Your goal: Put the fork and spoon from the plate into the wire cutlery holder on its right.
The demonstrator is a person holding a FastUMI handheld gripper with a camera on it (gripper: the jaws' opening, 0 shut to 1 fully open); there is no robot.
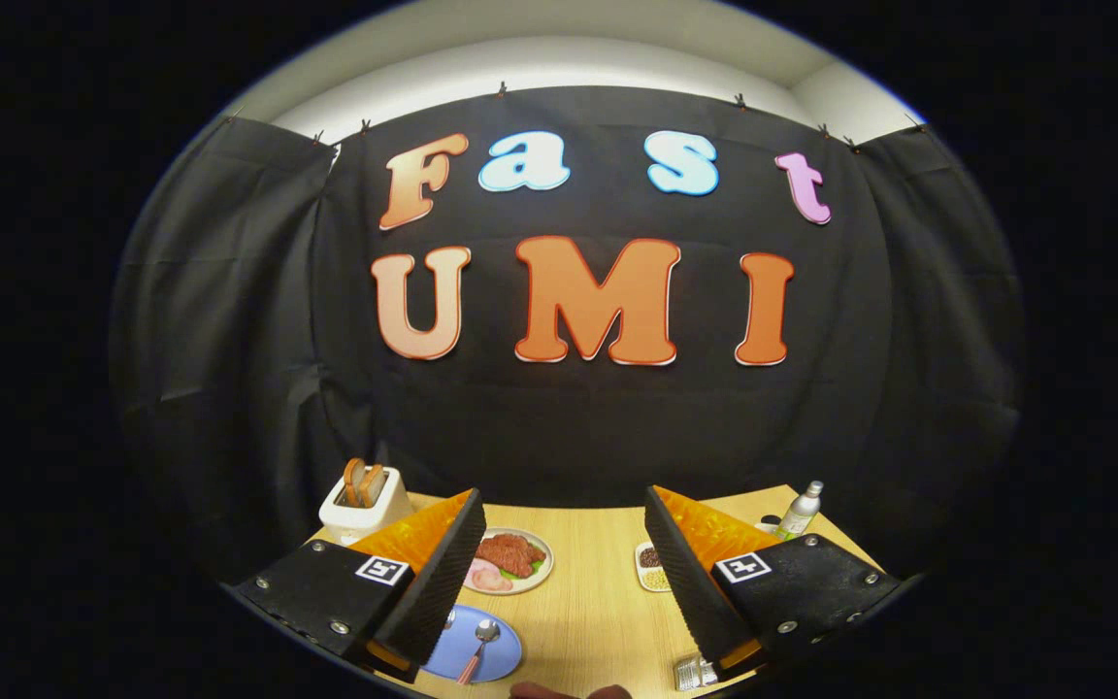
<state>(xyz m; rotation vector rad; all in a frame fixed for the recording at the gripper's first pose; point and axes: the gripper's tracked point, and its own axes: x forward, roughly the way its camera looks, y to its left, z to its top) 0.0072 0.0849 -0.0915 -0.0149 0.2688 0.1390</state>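
The claw (559,573) hangs above the wooden counter (588,602), its two black-padded fingers (438,582) spread wide with nothing between them. Just beside the left finger, low and near the counter's front, lies a blue plate (506,660) with a spoon (479,646) resting on it, bowl away from the camera and its coppery handle pointing toward the front edge. A glint at the finger's edge may be the fork, but the finger hides too much to say. By the right finger's lower corner a small wire-like metal object (690,672) peeks out, possibly the cutlery holder, though too little shows to be sure.

Beyond the fingers sit a plate of meat and greens (510,561), a small dish of grains (651,568), a white toaster with bread (363,500) and a pale bottle (800,510).

The job appears to be at its opening: the spoon is untouched on the plate and no grasp has begun. The next move likely calls for tilting down and left toward the blue plate, setting the open fingers either side of a handle, and closing low, since thin cutlery lying flat leaves little to catch.
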